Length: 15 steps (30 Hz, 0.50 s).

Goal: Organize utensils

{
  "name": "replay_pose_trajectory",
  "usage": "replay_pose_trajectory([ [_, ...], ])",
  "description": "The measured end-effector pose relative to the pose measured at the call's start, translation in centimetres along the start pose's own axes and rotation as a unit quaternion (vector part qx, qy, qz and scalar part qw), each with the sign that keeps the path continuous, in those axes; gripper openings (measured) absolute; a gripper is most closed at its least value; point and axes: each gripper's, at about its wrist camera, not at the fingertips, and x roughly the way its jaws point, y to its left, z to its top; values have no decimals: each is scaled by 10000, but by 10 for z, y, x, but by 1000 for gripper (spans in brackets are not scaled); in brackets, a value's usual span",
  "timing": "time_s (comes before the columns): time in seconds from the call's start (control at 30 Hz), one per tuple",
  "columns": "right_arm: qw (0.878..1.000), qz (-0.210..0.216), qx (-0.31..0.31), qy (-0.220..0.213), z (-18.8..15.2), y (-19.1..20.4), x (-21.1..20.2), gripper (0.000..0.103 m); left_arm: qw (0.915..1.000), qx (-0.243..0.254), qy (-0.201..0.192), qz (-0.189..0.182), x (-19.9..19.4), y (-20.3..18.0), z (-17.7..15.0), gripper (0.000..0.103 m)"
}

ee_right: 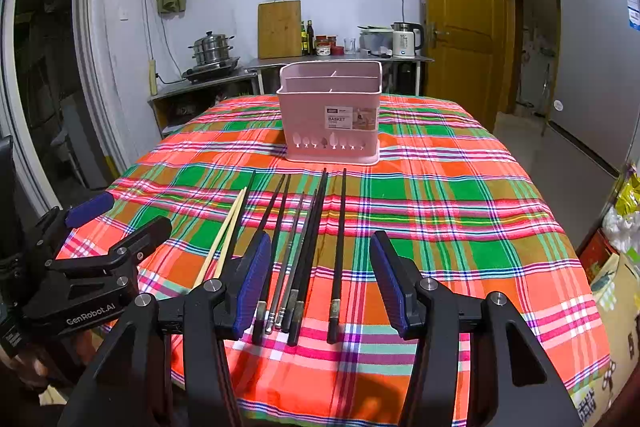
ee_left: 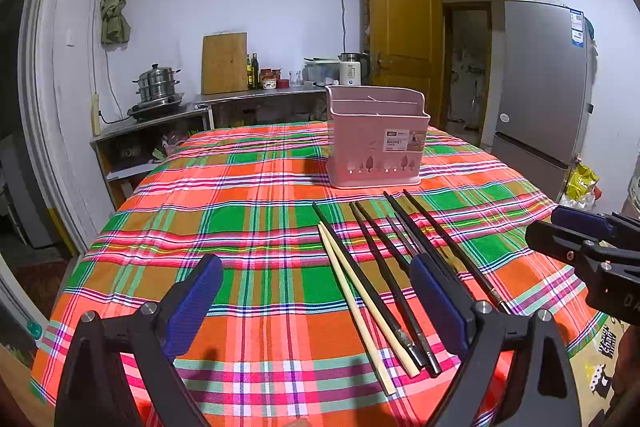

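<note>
Plaid-covered table (ee_right: pixel 460 195) carrying pink utensil basket (ee_right: pixel 330 111), with chopsticks (ee_right: pixel 304 247) lying loose just before it.
Hovering short of the basket: left gripper (ee_left: pixel 316 291) and right gripper (ee_right: pixel 320 275), both spread, gripping nothing.

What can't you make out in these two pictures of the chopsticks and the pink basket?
- Inside of the pink basket: both views look from the side, so its walls hide any contents.
- Basket label: print too small beyond "BASKET".
- Exact count of the dark chopsticks: they overlap, and the left gripper fingers cover some in the left wrist view.
- Right gripper: open, nothing held.
</note>
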Motion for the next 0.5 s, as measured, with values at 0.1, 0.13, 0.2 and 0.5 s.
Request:
replay_pose_trajectory([
  [0.1,10000,0,-1,-3,0,0,0,52,10000,1,4,-2,0,0,0,95],
  [0.13,10000,-1,-1,-2,0,0,0,52,10000,2,1,-4,0,0,0,95],
  [0.2,10000,1,-2,6,0,0,0,52,10000,11,8,-5,0,0,0,95],
  [0.5,10000,0,0,6,-2,1,2,52,10000,40,21,-10,1,-5,0,95],
])
